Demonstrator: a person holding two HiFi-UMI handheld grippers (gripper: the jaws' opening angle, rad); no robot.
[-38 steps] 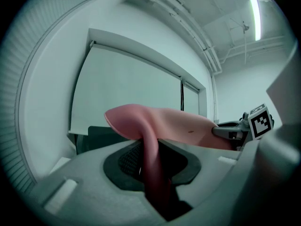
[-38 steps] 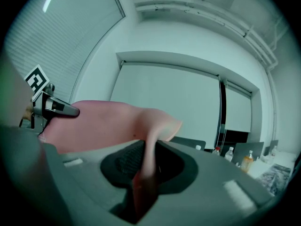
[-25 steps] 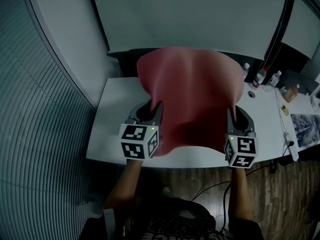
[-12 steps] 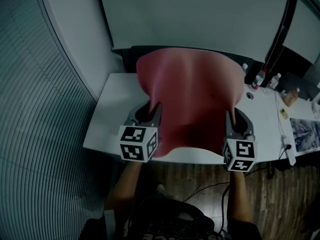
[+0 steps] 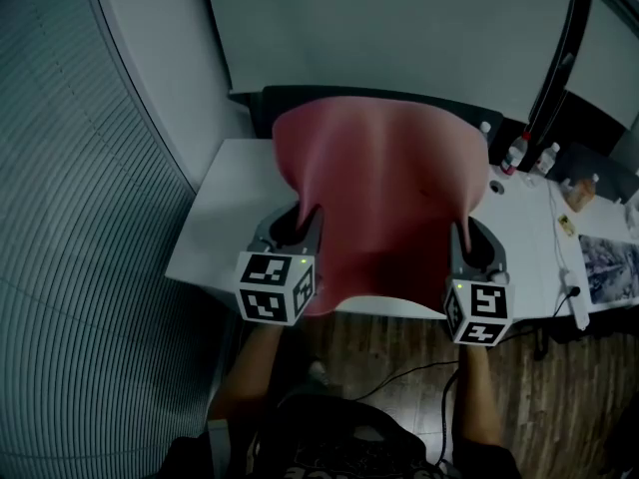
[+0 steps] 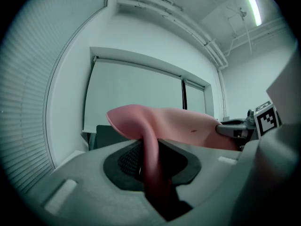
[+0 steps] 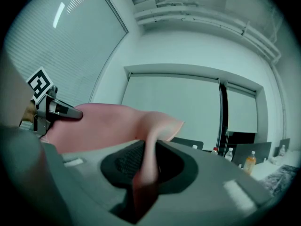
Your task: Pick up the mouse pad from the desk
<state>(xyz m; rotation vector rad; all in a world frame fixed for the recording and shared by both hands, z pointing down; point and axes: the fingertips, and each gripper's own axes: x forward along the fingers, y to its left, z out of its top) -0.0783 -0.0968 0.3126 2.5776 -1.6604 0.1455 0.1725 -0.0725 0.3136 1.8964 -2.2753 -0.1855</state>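
Observation:
The pink mouse pad (image 5: 384, 188) hangs in the air, sagging between my two grippers above the front of the white desk (image 5: 220, 238). My left gripper (image 5: 300, 223) is shut on the pad's left edge, and my right gripper (image 5: 469, 236) is shut on its right edge. In the left gripper view the pad's edge (image 6: 155, 126) runs up out of the left gripper (image 6: 149, 155), with the right gripper (image 6: 237, 128) at the far side. The right gripper view has the pad (image 7: 108, 126) pinched in the right gripper (image 7: 148, 161); the left gripper (image 7: 54, 109) holds the other end.
Several bottles (image 5: 519, 153) stand at the desk's back right, with papers (image 5: 609, 257) and a power strip (image 5: 579, 297) further right. A dark screen (image 5: 270, 103) stands behind the pad. Cables lie on the wooden floor (image 5: 399, 362) below the desk's front edge.
Both grippers, still shut on the pad, have drawn back from the desk towards the person. More floor shows beneath the desk's front edge.

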